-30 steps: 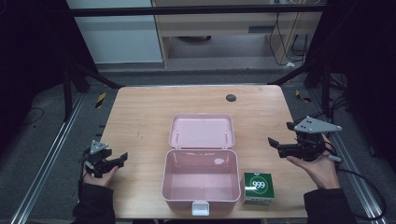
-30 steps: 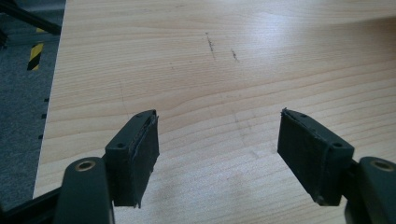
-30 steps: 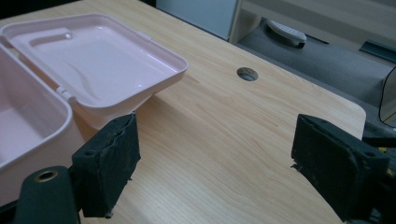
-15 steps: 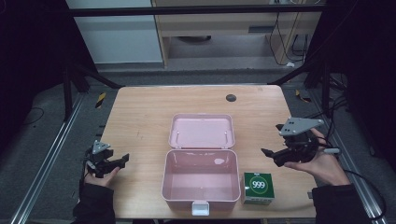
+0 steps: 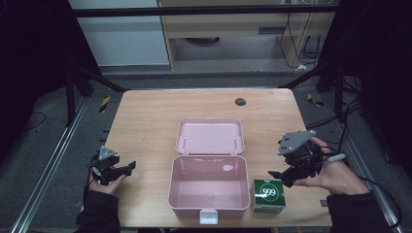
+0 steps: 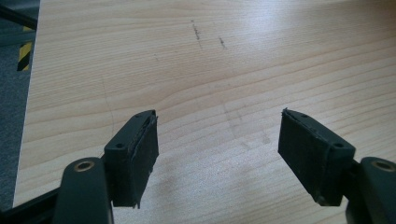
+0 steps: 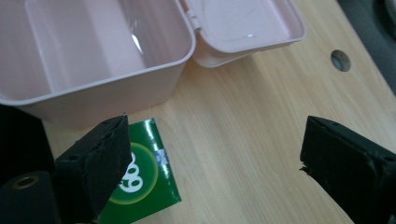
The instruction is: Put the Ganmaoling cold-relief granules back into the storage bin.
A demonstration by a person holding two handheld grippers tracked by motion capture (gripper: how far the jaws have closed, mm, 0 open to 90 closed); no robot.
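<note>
I see the pink box open and empty at the near centre, the green carton just right of it, ungrasped. My right gripper hovers beside it, jaws wide; my left gripper idles, jaws wide.

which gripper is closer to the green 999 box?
Right. The right gripper hangs open just beside the green box; the left gripper sits across the pink case, near the table's left edge.

The left gripper hangs over bare wooden desk, its two black jaws spread wide with nothing between them. Faint dark scuff marks streak the wood ahead. Grey floor with a yellow-and-black striped strip lies past the desk's left edge.
</note>
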